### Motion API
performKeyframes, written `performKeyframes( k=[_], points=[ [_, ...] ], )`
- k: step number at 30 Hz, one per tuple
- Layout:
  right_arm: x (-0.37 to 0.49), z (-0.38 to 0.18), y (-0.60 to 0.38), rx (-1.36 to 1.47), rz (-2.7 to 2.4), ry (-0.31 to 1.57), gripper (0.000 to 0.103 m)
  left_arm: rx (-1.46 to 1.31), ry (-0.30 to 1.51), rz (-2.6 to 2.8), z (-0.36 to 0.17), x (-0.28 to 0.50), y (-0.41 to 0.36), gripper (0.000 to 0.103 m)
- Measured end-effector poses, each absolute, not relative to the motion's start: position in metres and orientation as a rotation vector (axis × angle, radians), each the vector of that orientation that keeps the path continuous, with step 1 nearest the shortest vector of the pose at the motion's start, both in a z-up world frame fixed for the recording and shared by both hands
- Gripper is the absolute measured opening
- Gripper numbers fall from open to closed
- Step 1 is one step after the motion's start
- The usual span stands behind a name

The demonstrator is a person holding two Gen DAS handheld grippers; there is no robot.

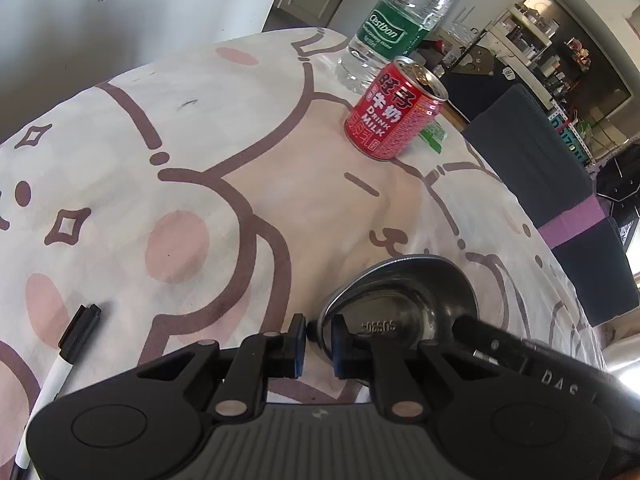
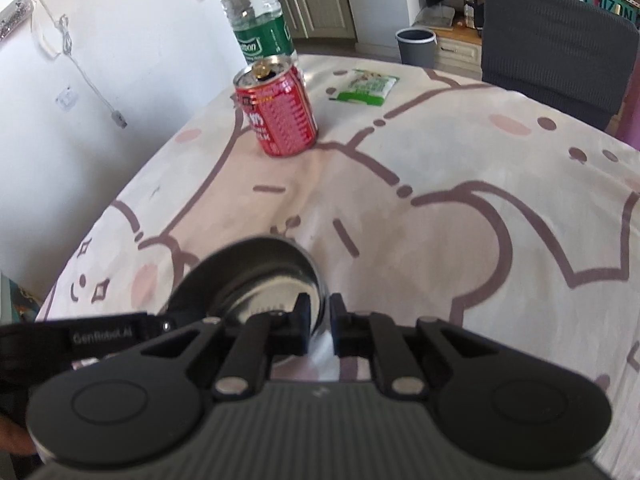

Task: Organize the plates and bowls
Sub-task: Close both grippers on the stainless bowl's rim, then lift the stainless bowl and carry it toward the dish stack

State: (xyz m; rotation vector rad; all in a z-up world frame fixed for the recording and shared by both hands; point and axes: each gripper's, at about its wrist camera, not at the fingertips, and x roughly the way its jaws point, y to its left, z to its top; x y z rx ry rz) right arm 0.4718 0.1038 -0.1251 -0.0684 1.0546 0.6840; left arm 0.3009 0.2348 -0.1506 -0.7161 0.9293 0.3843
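Observation:
A small stainless steel bowl [image 1: 404, 300] is held just above the cartoon-print tablecloth near the table's front. My left gripper [image 1: 319, 336] is shut on its left rim, one finger inside and one outside. My right gripper [image 2: 319, 322] is shut on the opposite rim of the same bowl [image 2: 256, 276]. The right gripper's body also shows in the left wrist view [image 1: 540, 364], reaching over the bowl's right side. The left gripper's black body shows at the left edge of the right wrist view [image 2: 92, 336].
A red milk can [image 1: 394, 110] and a clear water bottle [image 1: 396, 20] stand at the far side of the table. A green snack packet [image 2: 364, 87] lies beyond the can. A marker pen [image 1: 64, 364] lies at the front left. A dark chair [image 2: 556, 36] stands behind the table.

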Motion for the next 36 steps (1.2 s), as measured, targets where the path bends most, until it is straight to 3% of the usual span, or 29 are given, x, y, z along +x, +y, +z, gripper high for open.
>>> performKeyframes(
  k=[7,11,20,36],
  points=[
    [0.486,-0.13,0.114,-0.073,0.726,1.019,0.014,-0.714,0.93,0.373,-0.15,0.303,0.238,0.013],
    [0.484,-0.129,0.114,-0.099,0.734,1.006,0.009,-0.707,0.924,0.369,-0.147,0.304,0.239,0.01],
    [0.466,-0.099,0.084,-0.067,0.725,0.946,0.009,-0.657,0.879,0.297,-0.119,0.298,0.218,0.008],
    [0.377,-0.035,-0.047,0.052,0.543,0.824,0.009,-0.512,0.797,0.033,-0.051,0.267,0.103,0.007]
  ],
)
